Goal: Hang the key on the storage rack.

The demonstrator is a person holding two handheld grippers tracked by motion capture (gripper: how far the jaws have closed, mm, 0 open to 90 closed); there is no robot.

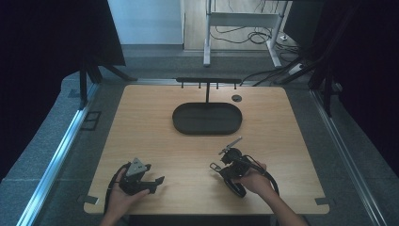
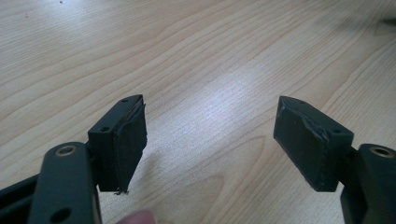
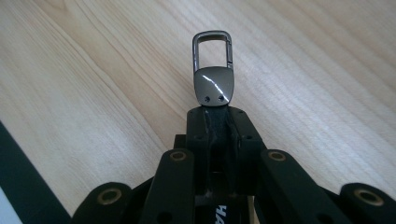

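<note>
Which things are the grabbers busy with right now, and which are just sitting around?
Busy with:
right gripper, shut on the metal clasp
left gripper, open, holding nothing

Just sitting:
black oval tray
hook rack behind it
table

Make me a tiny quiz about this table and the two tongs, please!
1. True or false: the left tongs hold something.
2. What do the right tongs pinch? A) a metal clip B) a spoon C) a ball
3. Fill in: the black tray sits at the table's ____ side, away from the person.

Key: 1 false, they are open and empty. 2 A, the clip. 3 far.
</note>
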